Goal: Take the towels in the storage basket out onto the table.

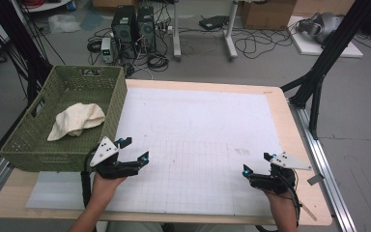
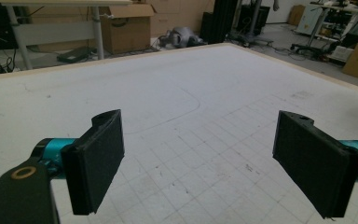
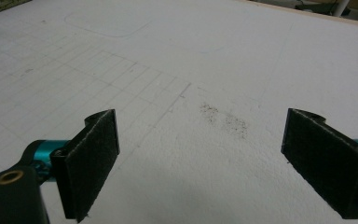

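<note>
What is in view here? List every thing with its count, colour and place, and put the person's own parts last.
woven green plastic basket: one, green, far left of the table.
crumpled cream cloth: one, cream, inside the basket.
white gridded mat: one, white, covering the wooden table top.
computer towers: two, black, on the floor beyond the table.
cardboard box: one, brown, on the floor at the back.
left gripper: one, black, open, beside the basket.
right gripper: one, black, open, near right.

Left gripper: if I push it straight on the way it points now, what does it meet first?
Nothing close. The left gripper is open, with bare white mat ahead up to the table's far edge. It looks tilted slightly down, so it may touch the mat first; depth is hard to judge.
</note>
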A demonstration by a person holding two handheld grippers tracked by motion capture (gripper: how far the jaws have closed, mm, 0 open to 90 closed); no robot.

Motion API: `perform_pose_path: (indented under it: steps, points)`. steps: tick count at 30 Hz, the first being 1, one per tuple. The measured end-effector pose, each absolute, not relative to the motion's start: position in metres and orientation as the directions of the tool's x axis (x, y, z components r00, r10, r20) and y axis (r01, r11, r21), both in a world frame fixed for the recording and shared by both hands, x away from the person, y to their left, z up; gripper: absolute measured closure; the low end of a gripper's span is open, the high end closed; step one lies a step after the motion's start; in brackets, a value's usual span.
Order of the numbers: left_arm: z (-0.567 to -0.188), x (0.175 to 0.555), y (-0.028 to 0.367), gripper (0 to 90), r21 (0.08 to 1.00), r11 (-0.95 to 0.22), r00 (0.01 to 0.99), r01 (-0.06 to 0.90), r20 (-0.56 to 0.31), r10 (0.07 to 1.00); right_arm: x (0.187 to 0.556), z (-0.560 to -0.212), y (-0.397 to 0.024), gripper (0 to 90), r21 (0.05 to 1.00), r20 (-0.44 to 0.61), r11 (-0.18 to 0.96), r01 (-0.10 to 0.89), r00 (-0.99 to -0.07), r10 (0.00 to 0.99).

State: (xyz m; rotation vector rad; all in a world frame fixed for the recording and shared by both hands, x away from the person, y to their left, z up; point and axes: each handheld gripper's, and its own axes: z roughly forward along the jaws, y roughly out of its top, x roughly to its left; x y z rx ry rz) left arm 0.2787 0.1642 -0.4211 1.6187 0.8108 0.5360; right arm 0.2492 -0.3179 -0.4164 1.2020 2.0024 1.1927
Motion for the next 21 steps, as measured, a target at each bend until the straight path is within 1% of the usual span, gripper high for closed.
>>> perform_pose_path:
  steps: [6,13,18,21]
  points:
    - [-0.4206,0.2797,0.1615,16.8,0.975,-0.073,0.656,0.211,-0.085,0.75,0.2501,-0.4173,-0.3187,10.5,0.876,0.009,0.223,0.427,-0.477,0.879]
    - [-0.4202,0.279,0.1617,16.8,0.975,-0.082,0.661,0.205,-0.076,0.746,0.2502,-0.4171,-0.3166,11.7,0.863,0.023,0.227,0.452,-0.482,0.876]
    - [-0.4191,0.278,0.1616,16.8,0.976,-0.082,0.666,0.202,-0.076,0.742,0.2468,-0.4146,-0.3161,11.7,0.87,0.019,0.22,0.442,-0.476,0.879]
    - [-0.4178,0.2779,0.1609,16.8,0.976,-0.085,0.669,0.202,-0.075,0.739,0.2467,-0.4144,-0.316,11.7,0.866,0.05,0.196,0.46,-0.47,0.881]
